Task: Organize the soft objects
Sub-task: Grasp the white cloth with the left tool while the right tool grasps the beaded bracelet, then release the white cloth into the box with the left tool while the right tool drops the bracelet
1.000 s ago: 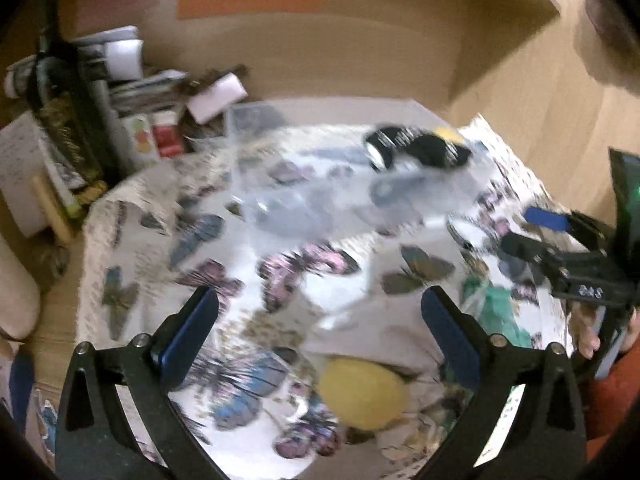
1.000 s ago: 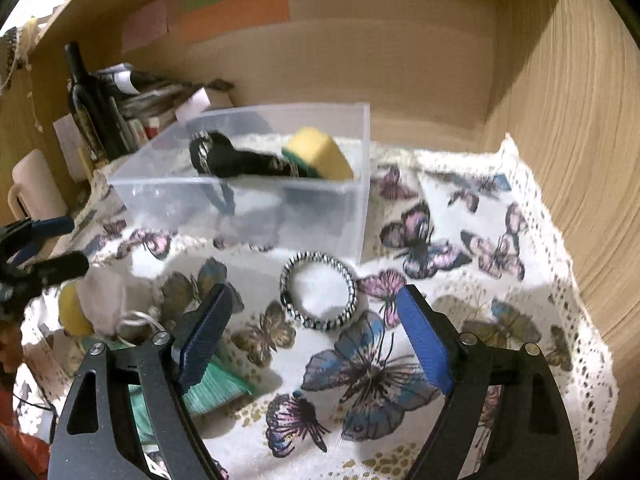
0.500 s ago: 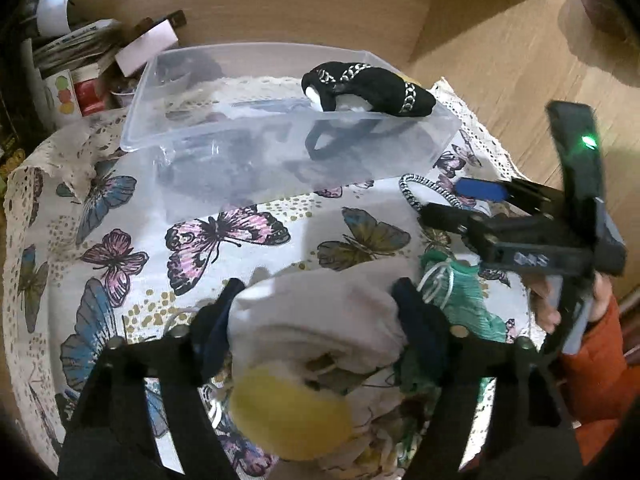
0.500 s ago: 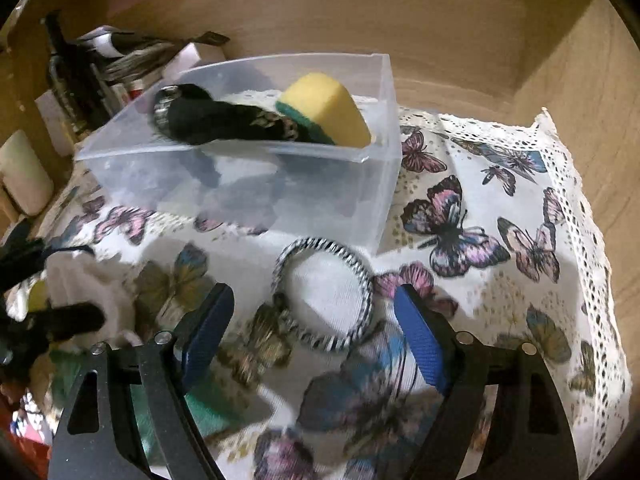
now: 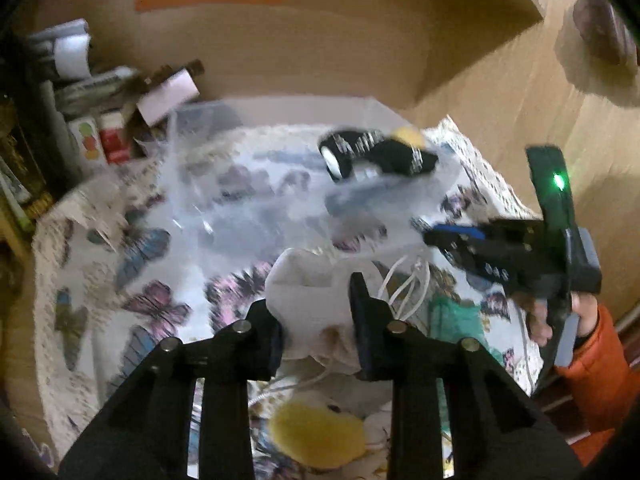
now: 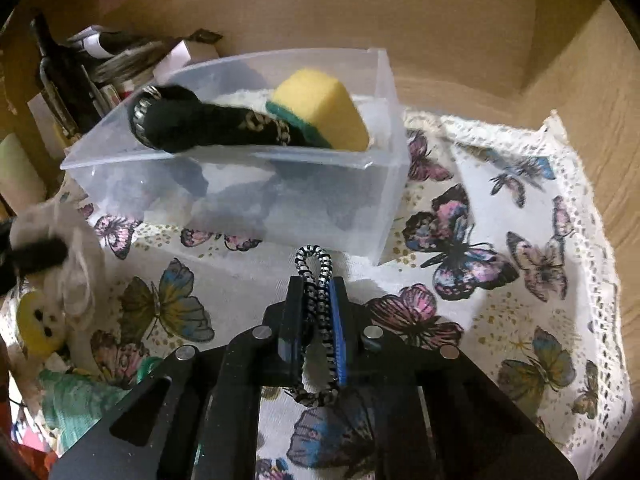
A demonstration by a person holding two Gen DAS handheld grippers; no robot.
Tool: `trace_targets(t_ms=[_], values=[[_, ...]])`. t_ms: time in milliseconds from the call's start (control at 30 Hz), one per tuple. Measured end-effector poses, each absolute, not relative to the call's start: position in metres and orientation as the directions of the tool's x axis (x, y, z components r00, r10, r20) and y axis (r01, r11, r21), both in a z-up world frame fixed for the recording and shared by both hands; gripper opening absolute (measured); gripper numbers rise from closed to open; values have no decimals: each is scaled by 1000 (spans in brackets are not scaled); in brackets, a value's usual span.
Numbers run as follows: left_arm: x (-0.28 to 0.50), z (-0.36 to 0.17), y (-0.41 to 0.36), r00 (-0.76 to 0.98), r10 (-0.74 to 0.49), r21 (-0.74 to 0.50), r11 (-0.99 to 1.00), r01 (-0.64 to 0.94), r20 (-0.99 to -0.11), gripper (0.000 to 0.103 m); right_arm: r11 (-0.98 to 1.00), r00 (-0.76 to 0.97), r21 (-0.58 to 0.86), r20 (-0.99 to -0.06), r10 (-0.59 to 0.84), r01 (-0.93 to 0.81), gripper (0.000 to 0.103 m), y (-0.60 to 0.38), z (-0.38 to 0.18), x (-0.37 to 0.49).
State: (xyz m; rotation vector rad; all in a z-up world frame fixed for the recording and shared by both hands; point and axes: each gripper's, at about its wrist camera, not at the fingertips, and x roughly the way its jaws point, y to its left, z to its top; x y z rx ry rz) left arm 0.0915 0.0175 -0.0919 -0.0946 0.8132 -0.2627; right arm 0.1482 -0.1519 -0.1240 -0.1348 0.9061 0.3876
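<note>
My left gripper (image 5: 316, 304) is shut on a white soft cloth bundle (image 5: 316, 284) and holds it above the butterfly tablecloth (image 5: 160, 304). A yellow soft toy (image 5: 320, 436) hangs below it. My right gripper (image 6: 316, 296) is shut on a black-and-white hair tie (image 6: 314, 268), squeezed flat between the pads, in front of the clear plastic box (image 6: 312, 208). The box holds a black sock (image 6: 192, 124) and a yellow-green sponge (image 6: 320, 108). The right gripper also shows in the left wrist view (image 5: 440, 236).
A green cloth (image 6: 72, 400) lies at the front left of the tablecloth. Bottles, papers and small boxes (image 5: 100, 120) crowd the back left. Wooden walls (image 6: 520, 40) close in the back and right side.
My left gripper has shut on the white bundle and lifted it. My right gripper has shut on the hair tie, which lay as an open ring on the cloth before.
</note>
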Motion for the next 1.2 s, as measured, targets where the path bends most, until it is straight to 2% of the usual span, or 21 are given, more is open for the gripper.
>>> trace_targets(t_ms=[400, 733, 1000, 1200], values=[[94, -33, 46, 804, -182, -147, 982, 120, -565, 29, 892, 684, 41, -627, 373, -450, 12, -158, -52, 110], [113, -2, 58, 876, -123, -127, 989, 71, -467, 29, 879, 751, 29, -508, 423, -475, 12, -123, -9, 136], [139, 5, 51, 899, -80, -67, 996, 56, -430, 29, 877, 727, 44, -540, 424, -479, 12, -99, -17, 180], [175, -16, 50, 869, -73, -60, 997, 50, -489, 29, 873, 681, 7, -622, 386, -488, 12, -76, -45, 205]])
